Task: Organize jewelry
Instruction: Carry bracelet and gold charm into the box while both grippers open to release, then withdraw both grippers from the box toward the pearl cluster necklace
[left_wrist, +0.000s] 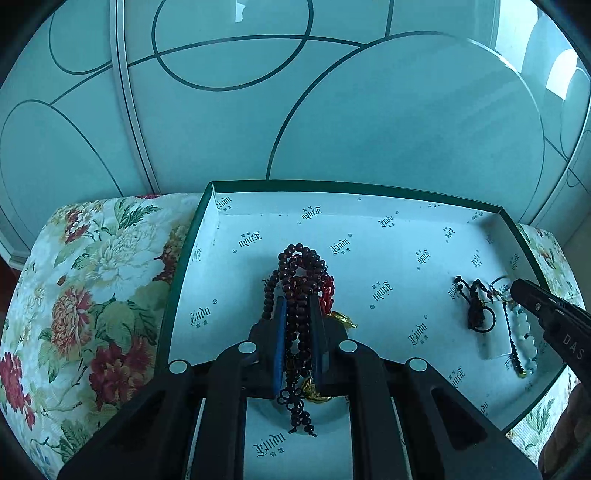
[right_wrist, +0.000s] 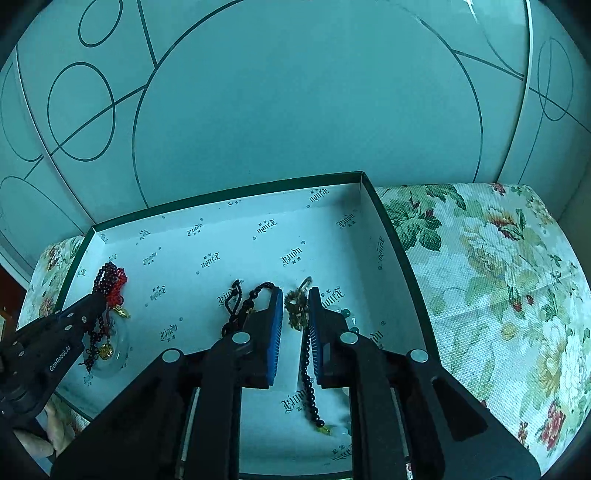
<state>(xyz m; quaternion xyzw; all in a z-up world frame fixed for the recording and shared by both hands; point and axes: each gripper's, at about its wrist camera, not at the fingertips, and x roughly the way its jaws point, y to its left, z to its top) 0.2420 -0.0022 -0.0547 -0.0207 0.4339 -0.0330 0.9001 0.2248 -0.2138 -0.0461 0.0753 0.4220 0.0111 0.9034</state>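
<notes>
A green-rimmed box (left_wrist: 184, 254) lined with white printed paper holds the jewelry. My left gripper (left_wrist: 298, 301) is shut on a dark red-brown bead strand (left_wrist: 301, 266) with a red knot and gold charms beside it. It also shows in the right wrist view (right_wrist: 107, 277). My right gripper (right_wrist: 295, 295) is shut on a small brassy-gold pendant (right_wrist: 296, 306), from which a black bead strand (right_wrist: 308, 380) hangs down. A black knotted cord (right_wrist: 240, 306) lies just left of it. In the left wrist view the right gripper (left_wrist: 515, 286) reaches in beside pale bluish-white beads (left_wrist: 524, 332).
The box sits on a floral cushion (left_wrist: 92, 280), which also shows in the right wrist view (right_wrist: 498, 277). A frosted glass wall with curved lines (left_wrist: 295, 110) stands close behind. The box's far half (right_wrist: 240, 236) holds no jewelry.
</notes>
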